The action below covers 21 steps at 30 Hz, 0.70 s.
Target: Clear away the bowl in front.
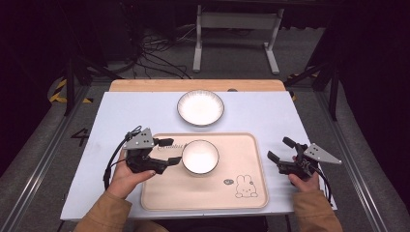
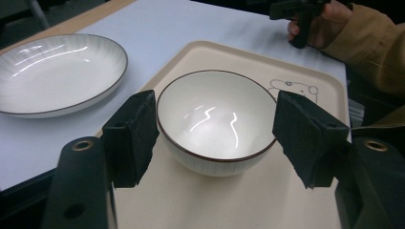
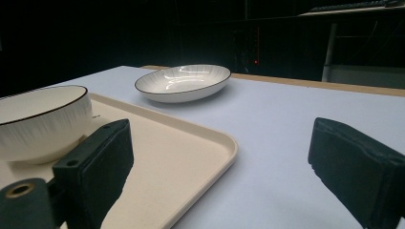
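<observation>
Two grippers, both with jaws spread and empty. Left gripper (image 1: 170, 151) lines up on the white brown-rimmed ceramic bowl (image 1: 200, 156), which sits on the beige plastic tray (image 1: 203, 195), probably to straddle it. Right gripper (image 1: 281, 151) waits off-tray. White ribbed plate (image 1: 200, 107) lies beyond. Tray's rabbit print is partly hidden in the left gripper view.

White bowl (image 1: 200, 156) with thin dark brown rim and faint ribbed outer wall. White plate (image 1: 200, 108) at far centre, dark-rimmed, fine radial fluting. Beige tray (image 1: 159, 193) with line-drawn rabbit (image 1: 245, 186) at near right. Pale lavender-white table (image 1: 121, 111), light wood far edge. Black jaws, grey plates. Tan sleeves (image 1: 102, 216).
</observation>
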{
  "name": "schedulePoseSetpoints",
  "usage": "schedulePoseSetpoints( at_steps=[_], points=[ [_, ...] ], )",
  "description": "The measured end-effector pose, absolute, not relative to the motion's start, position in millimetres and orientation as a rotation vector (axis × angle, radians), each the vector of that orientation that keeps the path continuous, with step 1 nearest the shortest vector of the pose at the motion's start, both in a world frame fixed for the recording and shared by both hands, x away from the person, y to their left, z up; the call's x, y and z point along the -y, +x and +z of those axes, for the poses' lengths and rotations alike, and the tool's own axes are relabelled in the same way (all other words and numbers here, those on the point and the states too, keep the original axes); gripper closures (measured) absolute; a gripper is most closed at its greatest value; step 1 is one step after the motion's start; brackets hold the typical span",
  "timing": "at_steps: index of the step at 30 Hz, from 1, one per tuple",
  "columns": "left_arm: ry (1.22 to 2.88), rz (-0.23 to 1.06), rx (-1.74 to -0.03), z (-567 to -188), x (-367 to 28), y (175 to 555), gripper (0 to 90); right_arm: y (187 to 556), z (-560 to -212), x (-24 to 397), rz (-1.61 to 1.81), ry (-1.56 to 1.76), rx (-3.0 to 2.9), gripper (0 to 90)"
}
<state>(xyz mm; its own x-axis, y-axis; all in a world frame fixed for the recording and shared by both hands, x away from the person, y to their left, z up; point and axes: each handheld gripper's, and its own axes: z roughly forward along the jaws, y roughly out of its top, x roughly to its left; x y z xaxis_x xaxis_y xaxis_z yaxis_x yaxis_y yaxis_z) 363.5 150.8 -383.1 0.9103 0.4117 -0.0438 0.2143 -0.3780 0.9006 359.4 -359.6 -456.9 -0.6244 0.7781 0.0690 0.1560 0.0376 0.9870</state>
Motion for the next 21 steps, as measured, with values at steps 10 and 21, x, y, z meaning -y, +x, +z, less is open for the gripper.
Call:
schedulePoseSetpoints(
  at_steps=[10,21],
  points=[
    [1.832,0.260,-0.521,-399.5,-180.2,356.7,26.0,359.4,-456.9,359.6,1.627,0.941,-1.821,8.6],
    [1.755,0.331,-0.622,-421.3,-201.3,350.9,19.7,359.5,-456.9,359.7,1.628,0.941,-1.822,8.6]
  ],
)
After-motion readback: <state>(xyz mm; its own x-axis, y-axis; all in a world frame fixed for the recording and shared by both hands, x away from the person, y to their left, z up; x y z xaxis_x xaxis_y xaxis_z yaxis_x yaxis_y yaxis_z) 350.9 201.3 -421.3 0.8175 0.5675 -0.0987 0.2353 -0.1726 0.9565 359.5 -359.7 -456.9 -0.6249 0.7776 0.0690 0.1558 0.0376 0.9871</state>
